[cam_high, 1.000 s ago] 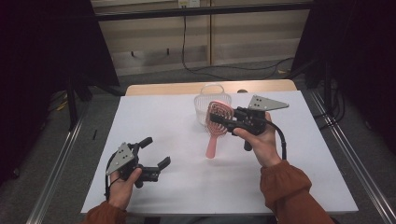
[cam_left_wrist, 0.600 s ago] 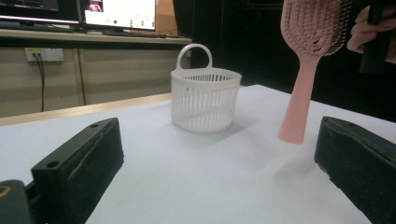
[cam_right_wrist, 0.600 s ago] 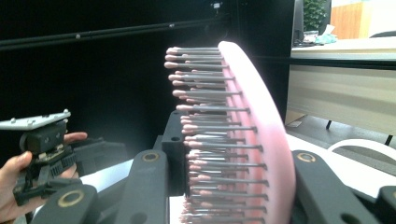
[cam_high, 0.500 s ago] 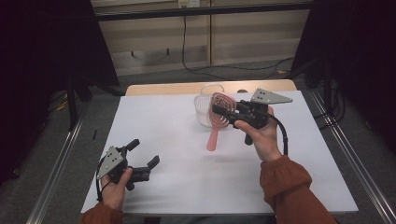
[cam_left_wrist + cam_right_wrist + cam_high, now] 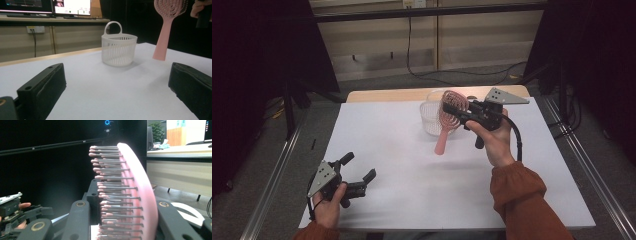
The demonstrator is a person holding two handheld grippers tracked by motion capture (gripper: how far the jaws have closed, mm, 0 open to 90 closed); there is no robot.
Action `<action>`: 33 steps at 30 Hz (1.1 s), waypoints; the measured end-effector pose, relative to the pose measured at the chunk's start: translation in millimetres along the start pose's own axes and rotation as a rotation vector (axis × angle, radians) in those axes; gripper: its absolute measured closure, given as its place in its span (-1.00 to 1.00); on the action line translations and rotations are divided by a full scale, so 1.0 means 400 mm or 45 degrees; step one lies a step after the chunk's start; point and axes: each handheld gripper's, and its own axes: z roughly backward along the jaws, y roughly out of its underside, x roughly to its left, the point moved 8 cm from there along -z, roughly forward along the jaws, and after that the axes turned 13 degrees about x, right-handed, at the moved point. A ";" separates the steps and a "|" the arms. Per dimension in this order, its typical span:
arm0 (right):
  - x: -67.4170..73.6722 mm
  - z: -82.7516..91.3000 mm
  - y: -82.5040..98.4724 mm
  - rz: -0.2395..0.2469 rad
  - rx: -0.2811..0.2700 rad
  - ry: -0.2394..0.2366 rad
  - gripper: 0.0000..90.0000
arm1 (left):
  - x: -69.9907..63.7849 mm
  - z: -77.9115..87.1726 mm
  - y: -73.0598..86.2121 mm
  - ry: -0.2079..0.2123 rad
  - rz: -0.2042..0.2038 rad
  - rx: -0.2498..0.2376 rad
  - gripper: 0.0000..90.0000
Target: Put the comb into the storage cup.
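A pink hairbrush [image 5: 447,122] hangs handle-down above the table, just in front of a white slatted basket [image 5: 429,117]. My right gripper [image 5: 460,112] is shut on the brush head, and its bristles [image 5: 112,195] fill the gap between the jaws. My left gripper [image 5: 359,166] rests low near the table's front left corner, open, with nothing between its fingers. In the left gripper view the basket [image 5: 119,50] stands upright ahead, and the brush [image 5: 166,30] hangs to its right, handle tip just above the table.
The white table sheet [image 5: 402,165] lies bare between the two hands. A wooden edge [image 5: 387,94] runs along the far side. Metal rails [image 5: 277,170] flank the table. Monitors [image 5: 72,7] sit on a counter behind.
My left gripper has slid toward the front left corner and sunk a little. The right gripper has carried the brush slightly up and toward the basket.
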 end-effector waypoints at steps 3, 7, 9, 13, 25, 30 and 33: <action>-0.008 0.003 -0.013 0.005 -0.016 0.012 0.42 | 0.011 0.005 0.002 -0.027 -0.008 -0.001 -0.97; -0.012 0.008 -0.034 0.020 -0.047 0.029 0.42 | 0.010 0.004 0.001 -0.016 -0.002 -0.012 -0.97; -0.017 0.010 -0.041 0.015 -0.052 0.041 0.42 | 0.011 0.003 0.002 -0.030 -0.006 -0.011 -0.97; -0.037 0.014 -0.052 0.001 -0.063 0.074 0.43 | 0.009 -0.003 0.009 -0.027 -0.019 0.009 -0.97; -0.059 0.003 -0.090 -0.027 -0.090 0.099 0.43 | 0.003 -0.012 0.015 -0.045 -0.029 0.021 -0.97; -0.069 -0.003 -0.106 -0.033 -0.099 0.113 0.43 | -0.007 -0.017 0.020 -0.027 -0.045 0.042 -0.97; -0.074 -0.007 -0.109 -0.037 -0.106 0.117 0.44 | -0.013 -0.018 0.018 -0.023 -0.043 0.035 -0.97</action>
